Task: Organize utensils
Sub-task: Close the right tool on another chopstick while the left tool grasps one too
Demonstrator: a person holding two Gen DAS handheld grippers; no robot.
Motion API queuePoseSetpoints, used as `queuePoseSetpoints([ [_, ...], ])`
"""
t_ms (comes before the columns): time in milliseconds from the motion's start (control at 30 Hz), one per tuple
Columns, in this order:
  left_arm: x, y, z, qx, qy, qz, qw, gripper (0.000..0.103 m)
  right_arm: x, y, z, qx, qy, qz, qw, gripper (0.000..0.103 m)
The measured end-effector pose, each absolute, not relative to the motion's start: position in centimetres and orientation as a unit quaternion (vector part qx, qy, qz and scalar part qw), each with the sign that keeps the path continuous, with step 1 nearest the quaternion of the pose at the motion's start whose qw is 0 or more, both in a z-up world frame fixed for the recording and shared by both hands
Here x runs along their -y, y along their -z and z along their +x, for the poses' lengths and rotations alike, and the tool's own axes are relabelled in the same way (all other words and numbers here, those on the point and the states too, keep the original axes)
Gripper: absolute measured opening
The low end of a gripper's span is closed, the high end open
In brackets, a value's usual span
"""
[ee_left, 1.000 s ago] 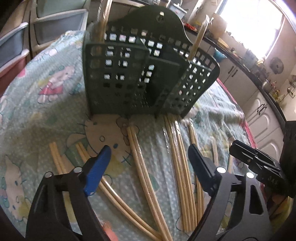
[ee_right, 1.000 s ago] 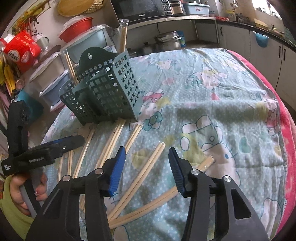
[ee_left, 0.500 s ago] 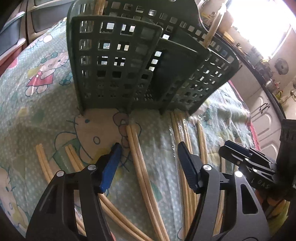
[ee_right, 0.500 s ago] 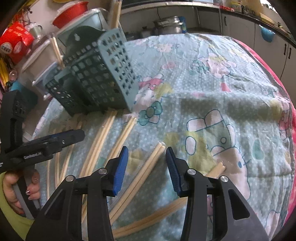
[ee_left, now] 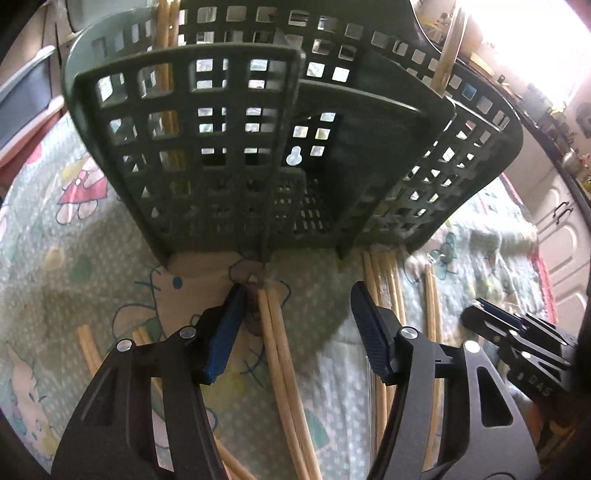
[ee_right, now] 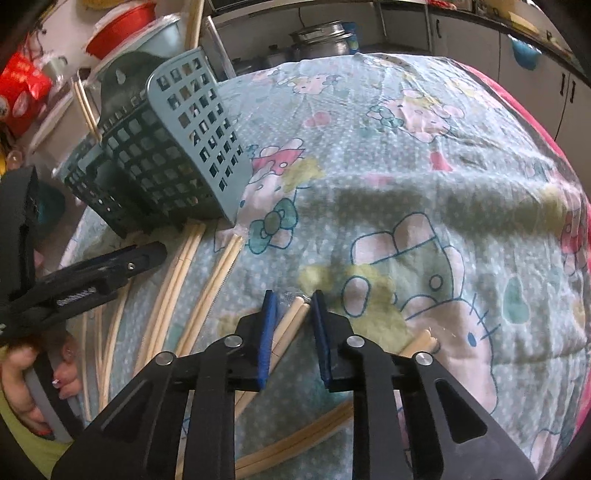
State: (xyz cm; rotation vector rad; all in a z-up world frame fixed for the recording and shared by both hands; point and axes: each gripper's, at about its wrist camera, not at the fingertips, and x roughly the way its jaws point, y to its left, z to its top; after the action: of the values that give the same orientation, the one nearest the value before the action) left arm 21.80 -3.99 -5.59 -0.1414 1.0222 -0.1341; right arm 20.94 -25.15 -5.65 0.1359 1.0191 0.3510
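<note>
A dark green slotted utensil basket (ee_left: 184, 147) (ee_right: 192, 140) stands on the cartoon-print cloth, with a few chopsticks (ee_left: 166, 37) upright inside. Loose chopstick pairs lie in front of it. My left gripper (ee_left: 295, 291) hangs just before the basket, its jaws closing; one pair of chopsticks (ee_left: 273, 332) lies between them close to the left finger, and neither pad presses on it. My right gripper (ee_right: 293, 297) has its jaws narrow and closing around the tip of another pair (ee_right: 295, 314), with a thin gap still showing at the right pad.
More chopsticks (ee_left: 380, 266) (ee_right: 184, 266) lie beside the basket, and one pair (ee_right: 421, 343) rests right of my right gripper. A hand (ee_right: 37, 369) grips the left tool. Storage bins (ee_left: 26, 92), a red bowl (ee_right: 122, 22) and cabinets (ee_left: 561, 229) ring the table.
Both grippers moved forward and down toward the chopsticks. The left one came close to the basket as its jaws narrowed. The right jaws narrowed sharply around the pair's tip.
</note>
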Motion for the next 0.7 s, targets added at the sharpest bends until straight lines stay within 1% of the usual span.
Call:
queuePoseSetpoints([
  [33,4.4,5.6,21.9,-0.487,0.062,-0.065,0.869,0.050,25.5,5.7,20.9,-0.483,-0.169,0.082,0.855,0.017],
  [100,4.6,5.6,22.0,-0.484,0.051,-0.057,0.872,0.040,26.4,5.8,20.9,-0.480,-0.176,0.119,0.851,0.015],
  [133,4.8,5.7,22.2,-0.483,0.047,-0.057,0.873,0.038,27.0,5.8,20.7,-0.477,-0.182,0.143,0.848,0.014],
  [167,4.8,5.5,22.2,-0.482,0.044,-0.057,0.873,0.032,27.4,5.7,20.6,-0.472,-0.185,0.158,0.847,0.014],
  [200,4.6,5.4,22.3,-0.481,0.041,-0.057,0.874,0.027,27.6,5.5,20.4,-0.467,-0.186,0.164,0.849,0.013],
  [267,3.8,5.3,22.3,-0.480,0.040,-0.065,0.874,0.023,27.9,4.7,20.0,-0.453,-0.191,0.172,0.854,0.012],
  [300,3.8,5.2,22.3,-0.479,0.038,-0.066,0.875,0.016,27.9,4.3,19.8,-0.446,-0.195,0.172,0.857,0.012],
  [400,2.0,5.0,21.9,-0.477,0.046,-0.084,0.873,0.009,27.7,2.8,19.2,-0.422,-0.205,0.167,0.867,0.011],
  [533,0.3,4.3,21.2,-0.473,0.080,-0.134,0.867,0.008,27.5,1.4,18.8,-0.402,-0.214,0.155,0.877,0.011],
  [700,-0.7,1.8,19.7,-0.441,0.101,-0.143,0.880,0.007,27.0,-0.2,17.7,-0.382,-0.225,0.143,0.885,0.011],
])
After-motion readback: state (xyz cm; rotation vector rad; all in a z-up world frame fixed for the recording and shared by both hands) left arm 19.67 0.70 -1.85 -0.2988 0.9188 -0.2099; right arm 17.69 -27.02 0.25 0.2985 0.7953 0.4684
